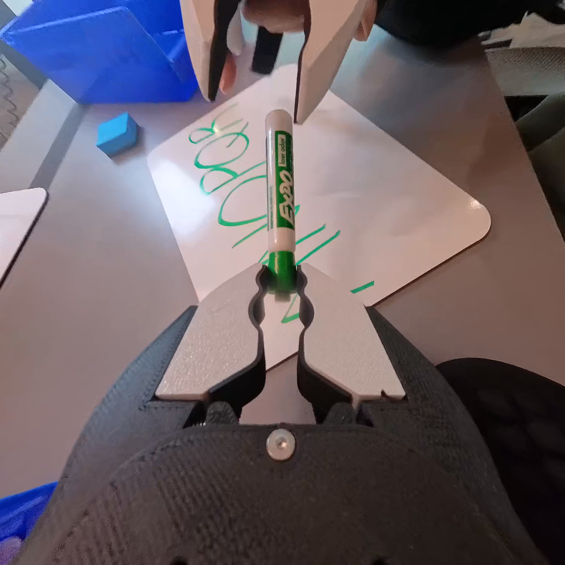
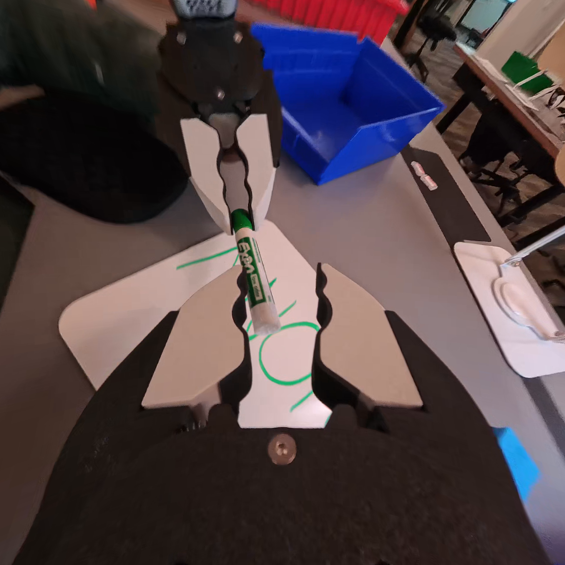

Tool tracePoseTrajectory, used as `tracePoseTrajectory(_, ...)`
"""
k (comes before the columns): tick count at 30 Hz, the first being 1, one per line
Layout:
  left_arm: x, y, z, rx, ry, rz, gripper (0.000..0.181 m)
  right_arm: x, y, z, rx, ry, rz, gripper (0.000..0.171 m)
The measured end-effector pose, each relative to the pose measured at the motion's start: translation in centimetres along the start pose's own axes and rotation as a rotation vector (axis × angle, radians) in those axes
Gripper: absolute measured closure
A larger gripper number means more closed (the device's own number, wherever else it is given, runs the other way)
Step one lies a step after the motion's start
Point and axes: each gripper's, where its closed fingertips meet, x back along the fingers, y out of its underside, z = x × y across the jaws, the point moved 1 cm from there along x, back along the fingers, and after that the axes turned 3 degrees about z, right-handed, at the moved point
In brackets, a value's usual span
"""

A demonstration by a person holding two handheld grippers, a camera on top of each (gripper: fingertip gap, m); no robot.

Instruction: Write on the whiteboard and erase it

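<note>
Grey tabletop (image 1: 91,290) fills both views, with a blurred room of chairs and other tables beyond it in the right wrist view. Ahead of the left gripper, and off to its left, sits a blue bin (image 1: 101,58); the same bin lies ahead and to the right of the right gripper. Flat on the table, directly under and between both grippers, lies the whiteboard (image 1: 382,195), already carrying a line of green writing. A second white board (image 2: 504,305) rests well off to the right of the right gripper, with some clear object on it that I cannot identify.

Left gripper (image 1: 279,275) is closed around the green end of the marker (image 1: 280,183), which sticks out forward past its tips, lifted off the whiteboard, white butt end pointing at the right gripper. Right gripper (image 2: 279,275) hangs with its jaws spread wide and nothing between them; the marker's butt sits just inside the gap, close to its left finger but not visibly clamped. A blue eraser (image 1: 117,134) lies on the table ahead-left of the left gripper, beside the whiteboard and apart from it.

Writing looks done, so the step in hand seems to be dealing with the marker: either passing it across or pulling the body from the cap. Next, the right gripper would need to centre on the barrel and squeeze firmly before the left lets go or pulls. After that, the eraser needs picking up.
</note>
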Motion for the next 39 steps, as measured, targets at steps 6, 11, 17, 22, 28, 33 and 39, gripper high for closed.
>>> tracePoseTrajectory(6,-1.0,0.3,0.8,-0.031,-0.001,-0.083,0.163,-2.9,2.4,-3.1,0.252,-0.107,-0.301,0.138)
tracePoseTrajectory(11,-0.8,0.0,1.2,-0.052,-0.01,-0.084,0.163,-4.4,3.3,-3.7,0.289,-0.147,-0.393,0.147)
tracePoseTrajectory(17,-0.1,-1.0,0.7,-0.018,-0.047,0.015,0.162,-4.6,3.0,-3.5,0.23,-0.151,-0.376,0.153)
tracePoseTrajectory(22,3.9,-3.5,-3.6,0.155,-0.214,0.345,0.148,-0.5,2.6,1.6,-0.043,-0.016,-0.27,0.153)
tracePoseTrajectory(28,4.2,-2.3,-5.0,0.196,-0.276,0.368,0.17,13.5,5.6,19.4,-0.495,0.583,-0.164,0.153)
tracePoseTrajectory(33,3.1,-1.4,-4.4,0.186,-0.268,0.315,0.181,18.8,17.3,27.3,-0.925,0.795,-0.291,0.153)
tracePoseTrajectory(39,2.0,-0.1,-4.1,0.196,-0.248,0.264,0.181,15.2,26.8,28.6,-1.209,0.775,-0.435,0.153)
